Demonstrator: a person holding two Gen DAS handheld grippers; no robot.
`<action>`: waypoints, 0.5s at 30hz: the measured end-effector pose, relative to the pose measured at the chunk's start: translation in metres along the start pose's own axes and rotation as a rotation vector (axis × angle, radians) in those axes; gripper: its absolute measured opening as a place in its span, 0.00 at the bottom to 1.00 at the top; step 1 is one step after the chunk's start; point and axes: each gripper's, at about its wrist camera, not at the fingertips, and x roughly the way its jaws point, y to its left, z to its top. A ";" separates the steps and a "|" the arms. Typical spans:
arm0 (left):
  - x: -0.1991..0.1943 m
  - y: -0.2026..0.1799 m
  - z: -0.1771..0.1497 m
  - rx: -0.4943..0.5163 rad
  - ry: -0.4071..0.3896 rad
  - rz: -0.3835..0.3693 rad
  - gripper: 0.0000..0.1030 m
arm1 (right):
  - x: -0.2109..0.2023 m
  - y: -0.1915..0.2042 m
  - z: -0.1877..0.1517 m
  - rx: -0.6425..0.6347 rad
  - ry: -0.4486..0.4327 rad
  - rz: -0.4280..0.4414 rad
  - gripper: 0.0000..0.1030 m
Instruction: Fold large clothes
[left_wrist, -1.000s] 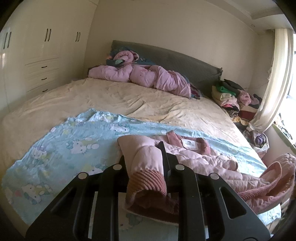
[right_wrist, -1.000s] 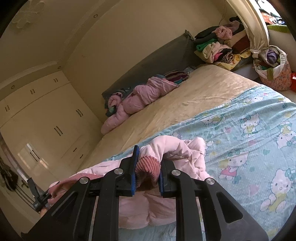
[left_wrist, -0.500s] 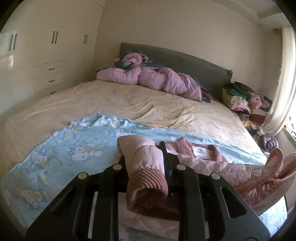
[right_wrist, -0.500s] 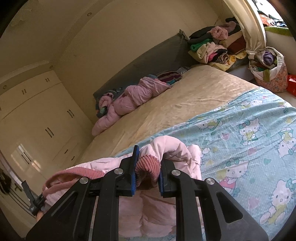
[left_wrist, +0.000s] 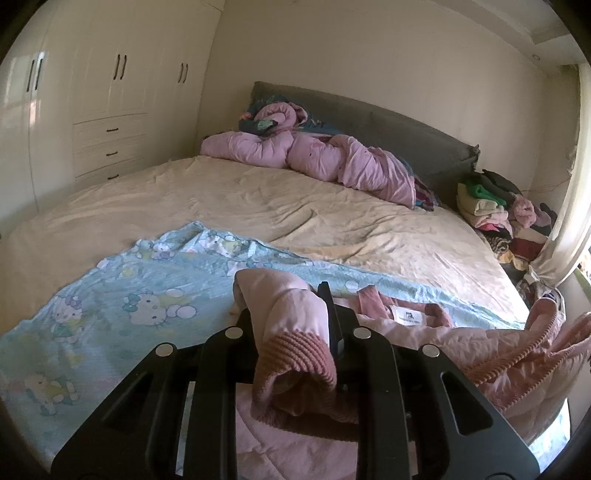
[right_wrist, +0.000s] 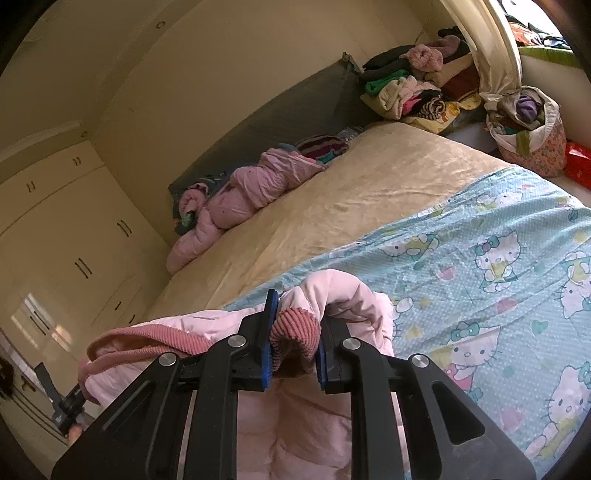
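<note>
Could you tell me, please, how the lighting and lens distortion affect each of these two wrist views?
Left wrist view: daylight from the right washes out the curtain; fisheye bends the wardrobe; the pink jacket in the left hand-held gripper stays sharp. Right wrist view: the window corner is blown out, glare patches mark the wardrobe doors, the frame is tilted; the right hand-held gripper is sharp.

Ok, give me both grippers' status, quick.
Left gripper: shut on a ribbed cuff of the pink jacket.
Right gripper: shut on the jacket's other ribbed cuff.
</note>
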 end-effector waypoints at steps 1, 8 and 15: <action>0.002 -0.001 -0.001 0.004 0.000 0.003 0.16 | 0.005 -0.001 0.001 0.004 0.004 -0.006 0.16; 0.028 0.000 -0.007 0.017 0.038 0.030 0.16 | 0.030 -0.005 0.003 0.034 0.029 -0.002 0.19; 0.046 0.000 -0.011 0.040 0.053 0.032 0.16 | 0.037 -0.013 0.004 0.121 0.014 0.151 0.75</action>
